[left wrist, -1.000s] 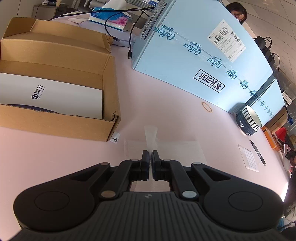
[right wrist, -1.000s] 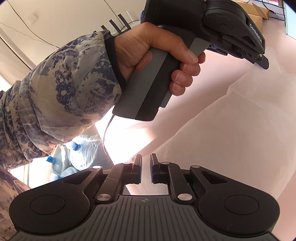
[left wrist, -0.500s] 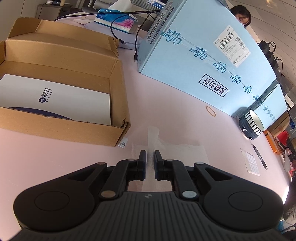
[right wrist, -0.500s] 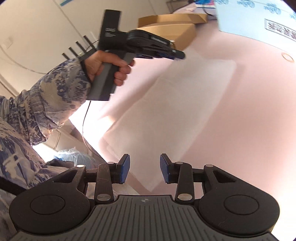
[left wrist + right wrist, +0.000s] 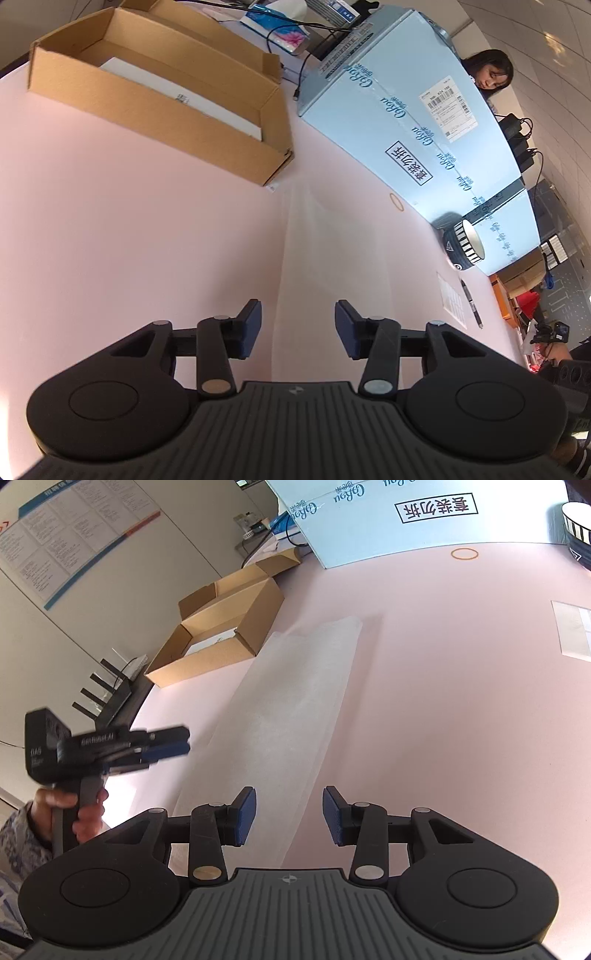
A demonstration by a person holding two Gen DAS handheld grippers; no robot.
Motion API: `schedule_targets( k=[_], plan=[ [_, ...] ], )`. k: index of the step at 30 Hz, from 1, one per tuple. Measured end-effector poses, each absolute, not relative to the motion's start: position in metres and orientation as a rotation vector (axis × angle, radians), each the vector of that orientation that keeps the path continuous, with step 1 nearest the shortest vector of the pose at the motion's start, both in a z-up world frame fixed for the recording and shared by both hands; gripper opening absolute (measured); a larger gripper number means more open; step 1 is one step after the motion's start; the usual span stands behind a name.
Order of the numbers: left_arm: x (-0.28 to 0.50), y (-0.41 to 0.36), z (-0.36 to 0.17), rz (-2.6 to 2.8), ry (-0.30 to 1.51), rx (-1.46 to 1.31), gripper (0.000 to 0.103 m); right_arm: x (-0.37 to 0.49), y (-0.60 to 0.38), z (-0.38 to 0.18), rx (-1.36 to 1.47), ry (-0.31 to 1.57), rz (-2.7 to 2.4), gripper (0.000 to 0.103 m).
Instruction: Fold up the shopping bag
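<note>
Fingers of left gripper (image 5: 298, 328) and right gripper (image 5: 289, 819) apart, empty, above one flat shopping bag (image 5: 291, 701).

Pink tabletop (image 5: 129, 221); white wall (image 5: 155, 565), poster (image 5: 66, 535), perhaps notices.

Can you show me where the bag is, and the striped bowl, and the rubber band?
bag (image 5: 295, 716): right wrist view, middle of the folded strip.
bowl (image 5: 466, 248): left wrist view, striped outer wall.
rubber band (image 5: 464, 554): right wrist view, its thin ring.

Both the left gripper (image 5: 297, 328) and right gripper (image 5: 289, 819) have just opened their jaws, releasing the shopping bag (image 5: 291, 709).
</note>
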State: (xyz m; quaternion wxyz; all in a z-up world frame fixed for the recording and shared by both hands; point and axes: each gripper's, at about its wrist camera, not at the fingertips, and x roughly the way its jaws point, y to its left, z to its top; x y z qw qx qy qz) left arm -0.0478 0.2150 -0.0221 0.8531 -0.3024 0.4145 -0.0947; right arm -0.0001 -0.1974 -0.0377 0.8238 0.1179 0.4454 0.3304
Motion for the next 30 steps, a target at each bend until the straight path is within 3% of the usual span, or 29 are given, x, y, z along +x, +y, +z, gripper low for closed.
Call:
schedule_targets(
  k=[10,17,30],
  plan=[
    [-0.090,0.207,-0.038,-0.214,0.909,-0.739,0.033,0.029,-0.163,-0.048,0.193,0.977,0.687,0.037],
    [-0.094,0.198,-0.049,-0.256,0.986,-0.781,0.000,0.030,-0.159,-0.038,0.171,0.958,0.711,0.037],
    [-0.092,0.190,-0.054,-0.242,1.013,-0.790,0.000,0.026,-0.149,-0.034,0.155,0.943,0.754,0.037]
  ],
)
